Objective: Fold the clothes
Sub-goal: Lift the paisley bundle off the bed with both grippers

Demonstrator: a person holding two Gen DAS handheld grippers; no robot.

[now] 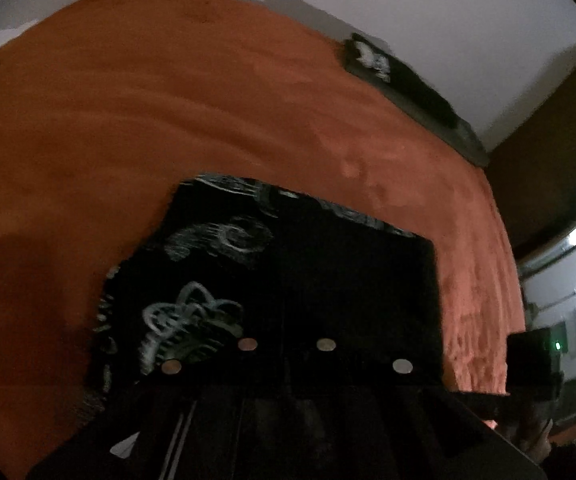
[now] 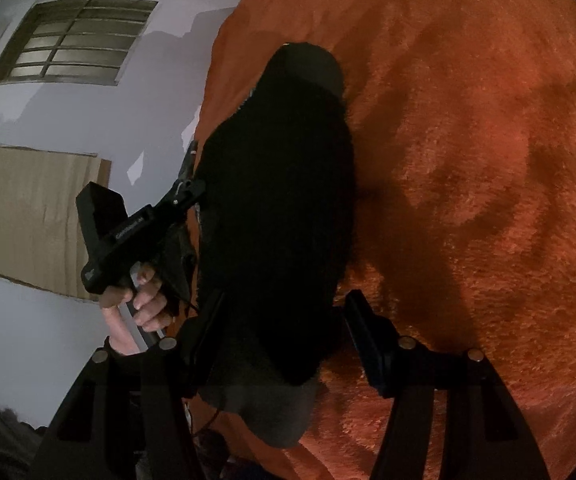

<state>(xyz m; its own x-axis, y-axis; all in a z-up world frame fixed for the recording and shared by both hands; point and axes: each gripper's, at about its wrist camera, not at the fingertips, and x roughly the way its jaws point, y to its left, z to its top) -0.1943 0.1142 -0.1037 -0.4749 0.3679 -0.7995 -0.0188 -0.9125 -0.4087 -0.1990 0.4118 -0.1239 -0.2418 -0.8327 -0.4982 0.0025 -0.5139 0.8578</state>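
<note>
A black garment (image 1: pixel 328 272) with pale grey prints lies on an orange plush blanket (image 1: pixel 167 100). My left gripper (image 1: pixel 285 304) is shut on its near edge, though the dark fingers are hard to tell from the cloth. The right wrist view shows the same garment (image 2: pixel 279 184) as a long dark bundle on the blanket (image 2: pixel 468 160). There the left gripper (image 2: pixel 191 158) pinches the bundle's left edge, with a hand (image 2: pixel 139 300) on its handle. My right gripper (image 2: pixel 281 304) stands open astride the bundle's near end, one finger on each side.
Another dark piece with a white print (image 1: pixel 392 76) lies along the blanket's far edge by the wall. A cardboard sheet (image 2: pixel 27 208) leans on the pale wall under a barred window (image 2: pixel 75 40). Wide stretches of blanket lie bare around the garment.
</note>
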